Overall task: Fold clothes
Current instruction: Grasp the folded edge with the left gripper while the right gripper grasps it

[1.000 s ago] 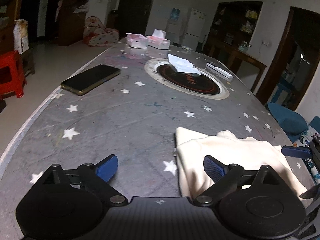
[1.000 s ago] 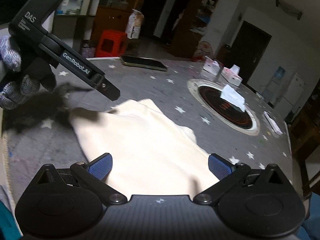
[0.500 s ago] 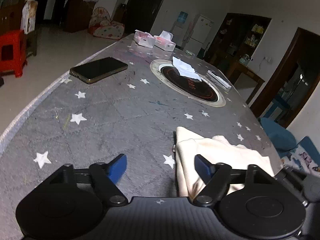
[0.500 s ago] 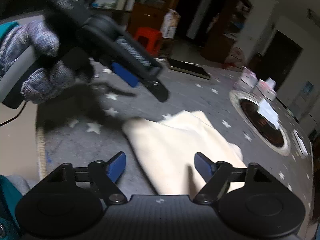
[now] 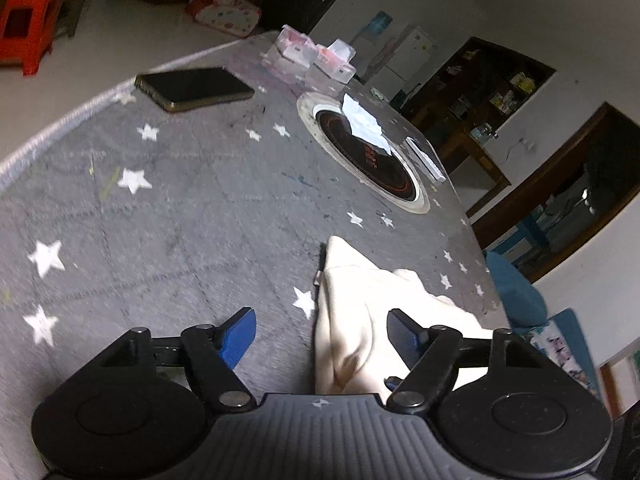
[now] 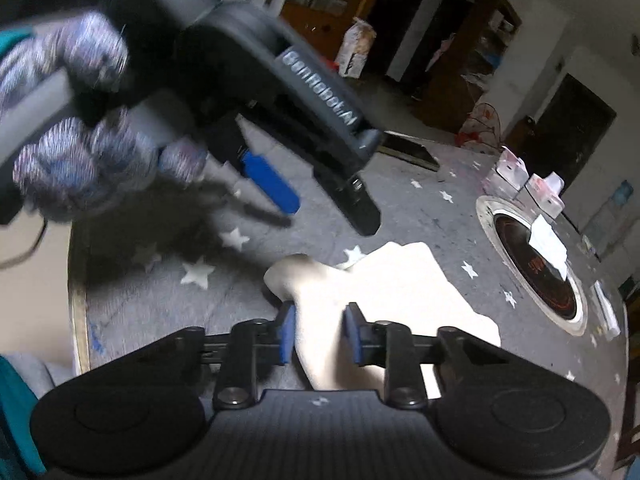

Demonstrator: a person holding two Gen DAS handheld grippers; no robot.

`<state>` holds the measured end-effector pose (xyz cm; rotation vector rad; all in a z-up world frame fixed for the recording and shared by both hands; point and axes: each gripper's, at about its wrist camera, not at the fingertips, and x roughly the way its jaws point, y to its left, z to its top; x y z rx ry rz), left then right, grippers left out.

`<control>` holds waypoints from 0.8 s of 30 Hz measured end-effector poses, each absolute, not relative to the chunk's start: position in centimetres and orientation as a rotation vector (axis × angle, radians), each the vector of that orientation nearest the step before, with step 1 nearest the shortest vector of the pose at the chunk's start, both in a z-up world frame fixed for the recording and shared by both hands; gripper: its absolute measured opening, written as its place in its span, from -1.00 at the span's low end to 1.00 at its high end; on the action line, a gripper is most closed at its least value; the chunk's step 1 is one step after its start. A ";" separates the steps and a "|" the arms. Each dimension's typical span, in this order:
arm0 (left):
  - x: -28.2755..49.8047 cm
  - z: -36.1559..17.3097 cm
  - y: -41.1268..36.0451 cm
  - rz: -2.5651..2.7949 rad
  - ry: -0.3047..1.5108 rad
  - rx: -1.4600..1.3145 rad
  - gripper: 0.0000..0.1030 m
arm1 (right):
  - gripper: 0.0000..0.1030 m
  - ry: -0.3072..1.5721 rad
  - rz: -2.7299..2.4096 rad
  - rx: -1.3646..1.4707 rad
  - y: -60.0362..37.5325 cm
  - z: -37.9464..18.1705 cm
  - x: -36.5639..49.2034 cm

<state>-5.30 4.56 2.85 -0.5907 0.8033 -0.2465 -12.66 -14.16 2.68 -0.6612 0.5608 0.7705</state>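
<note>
My right claw (image 6: 319, 333) pinches the cream cloth (image 6: 394, 280) between its fingers, my left claw (image 5: 322, 334) is wide, so I lift slowly.

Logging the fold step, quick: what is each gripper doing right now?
Left gripper: open, jaws wide, holding nothing.
Right gripper: jaws closed on the cream garment.
</note>
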 end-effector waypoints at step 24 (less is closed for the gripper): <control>-2.4 -1.6 3.1 -0.367 0.982 -1.051 -0.16 | -0.72 0.527 0.807 -0.439 -17.8 5.6 -12.1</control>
